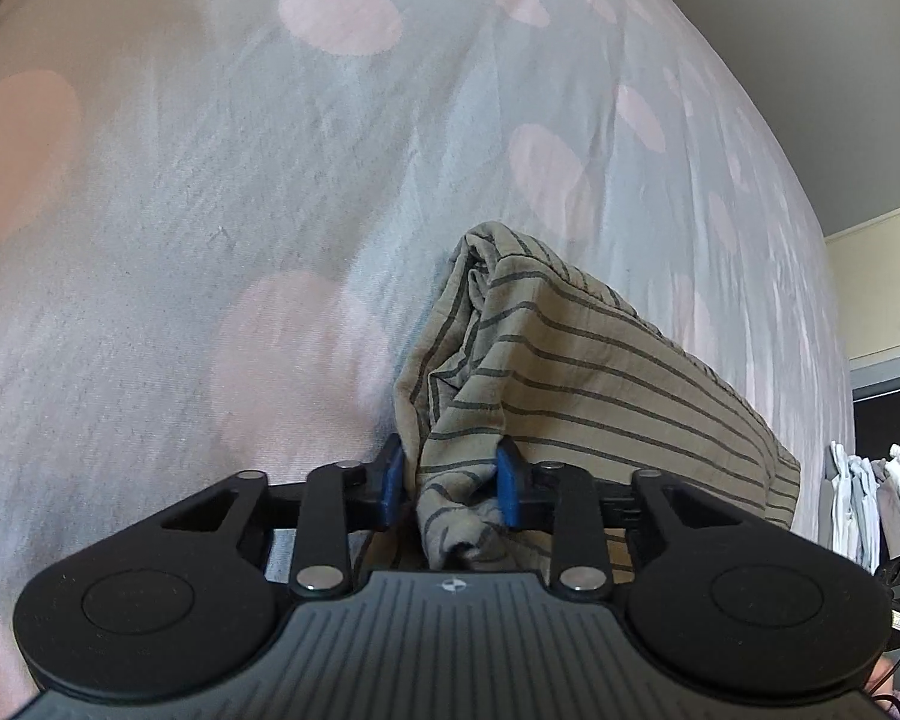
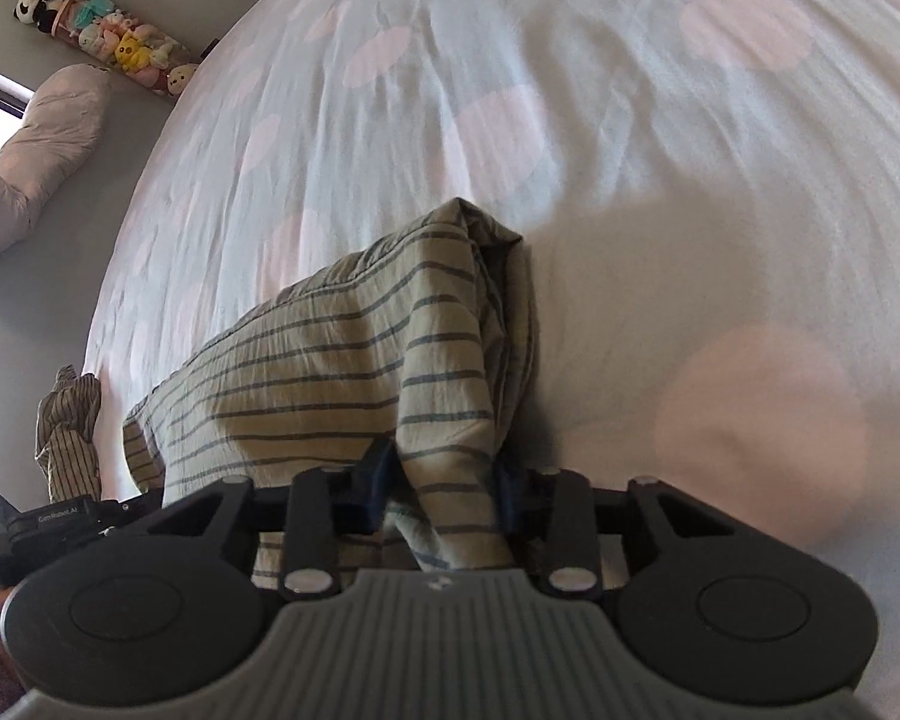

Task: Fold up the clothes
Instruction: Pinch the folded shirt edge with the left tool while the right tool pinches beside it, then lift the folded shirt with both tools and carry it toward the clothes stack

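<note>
A beige garment with thin dark stripes (image 1: 576,384) lies on a pale bed sheet with pink dots (image 1: 210,180). My left gripper (image 1: 450,483) is shut on a bunched left corner of it, cloth pinched between the blue pads (image 1: 393,480). In the right wrist view the same striped garment (image 2: 342,360) stretches off to the left, and my right gripper (image 2: 444,489) is shut on its right corner, fabric squeezed between the dark blue pads (image 2: 510,498). The cloth rises in a peak ahead of each gripper.
The bed sheet (image 2: 630,150) spreads wide ahead of both grippers. More striped cloth (image 2: 69,432) hangs at the bed's left edge. A pillow (image 2: 48,138) and plush toys (image 2: 108,42) lie past the bed. White clothes (image 1: 870,498) hang at right.
</note>
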{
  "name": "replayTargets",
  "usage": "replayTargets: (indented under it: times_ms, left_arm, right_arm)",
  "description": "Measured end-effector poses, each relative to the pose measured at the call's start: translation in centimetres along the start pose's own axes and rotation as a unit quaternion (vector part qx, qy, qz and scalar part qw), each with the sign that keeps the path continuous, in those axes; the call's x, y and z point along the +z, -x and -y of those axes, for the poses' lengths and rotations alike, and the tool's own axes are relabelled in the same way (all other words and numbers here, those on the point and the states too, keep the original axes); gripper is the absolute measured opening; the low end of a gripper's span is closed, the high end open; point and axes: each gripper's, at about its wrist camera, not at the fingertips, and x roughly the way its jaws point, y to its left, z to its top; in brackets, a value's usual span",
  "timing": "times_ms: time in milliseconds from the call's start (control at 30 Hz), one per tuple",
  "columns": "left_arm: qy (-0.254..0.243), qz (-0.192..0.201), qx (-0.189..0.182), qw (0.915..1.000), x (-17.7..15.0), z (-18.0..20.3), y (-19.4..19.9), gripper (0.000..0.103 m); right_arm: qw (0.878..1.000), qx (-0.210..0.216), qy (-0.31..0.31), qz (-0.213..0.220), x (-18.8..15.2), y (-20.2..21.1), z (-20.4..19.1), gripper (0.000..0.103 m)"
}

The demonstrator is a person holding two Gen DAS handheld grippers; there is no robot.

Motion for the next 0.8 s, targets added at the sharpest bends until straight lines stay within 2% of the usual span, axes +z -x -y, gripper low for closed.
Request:
replayTargets:
  times_ms: [100,200,400,633,800]
  left_arm:
    - [0.002,0.008,-0.016,0.9998,-0.2,-0.1,0.1,0.010]
    - [-0.001,0.024,-0.026,0.9994,-0.4,0.0,0.7,0.007]
    - [-0.009,0.054,-0.047,0.9974,0.1,0.0,2.1,0.006]
    - [-0.060,0.098,-0.062,0.9915,0.3,1.9,3.8,0.005]
    - [-0.097,0.110,-0.073,0.9865,1.0,4.0,6.2,0.005]
  right_arm:
    - [1.000,0.013,0.000,0.014,-0.1,0.5,0.0,0.015]
    - [0.999,0.026,0.009,0.038,-0.4,1.5,-0.2,0.012]
    - [0.996,0.051,0.018,0.071,-0.9,3.2,-0.7,0.011]
    - [0.992,0.063,0.036,0.102,-1.4,5.0,-2.3,0.010]
    - [0.987,0.059,0.045,0.142,-2.0,7.7,-3.9,0.009]
